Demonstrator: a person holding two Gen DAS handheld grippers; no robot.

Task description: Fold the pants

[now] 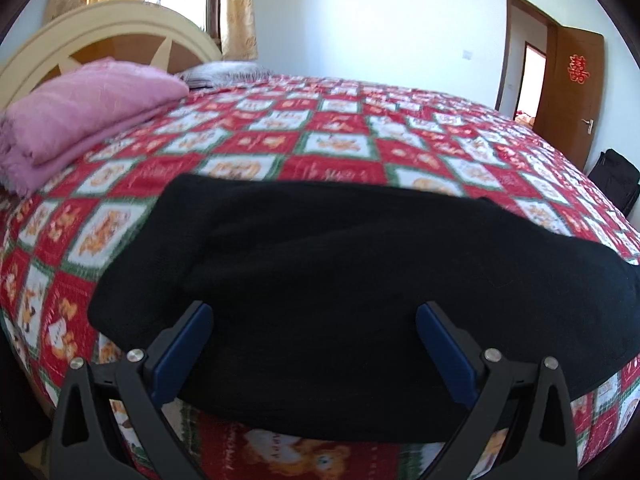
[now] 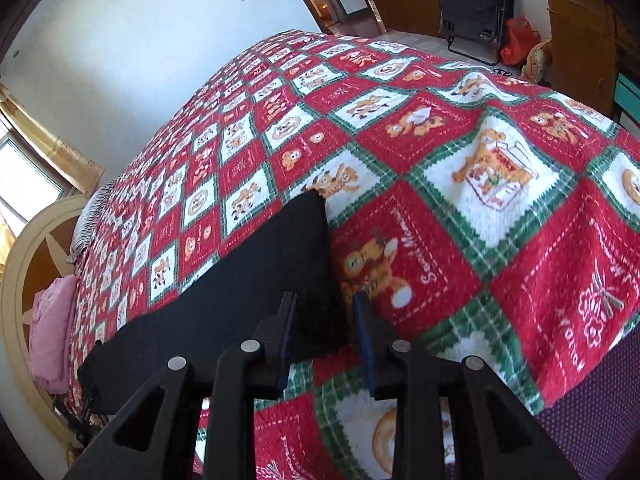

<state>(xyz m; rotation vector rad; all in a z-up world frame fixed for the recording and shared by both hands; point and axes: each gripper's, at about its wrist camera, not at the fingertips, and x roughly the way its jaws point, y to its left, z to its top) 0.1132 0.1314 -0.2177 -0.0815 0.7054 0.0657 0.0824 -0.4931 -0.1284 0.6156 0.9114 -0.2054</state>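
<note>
Black pants (image 1: 320, 280) lie flat on a red, white and green patterned bedspread (image 1: 340, 140), stretched left to right near the bed's front edge. My left gripper (image 1: 314, 312) is open wide, its blue-padded fingers over the near edge of the pants, holding nothing. In the right wrist view the pants (image 2: 248, 280) run from lower left to a corner at centre. My right gripper (image 2: 325, 300) is open, its jaws straddling the right edge of the pants near that end, with nothing clamped.
A folded pink blanket (image 1: 80, 108) and a grey pillow (image 1: 224, 72) lie by the cream headboard (image 1: 100, 28). A brown door (image 1: 568, 92) and a black bag (image 1: 614, 184) stand at the right. A black folding chair (image 2: 476, 4) and red bag (image 2: 518, 40) stand beyond the bed.
</note>
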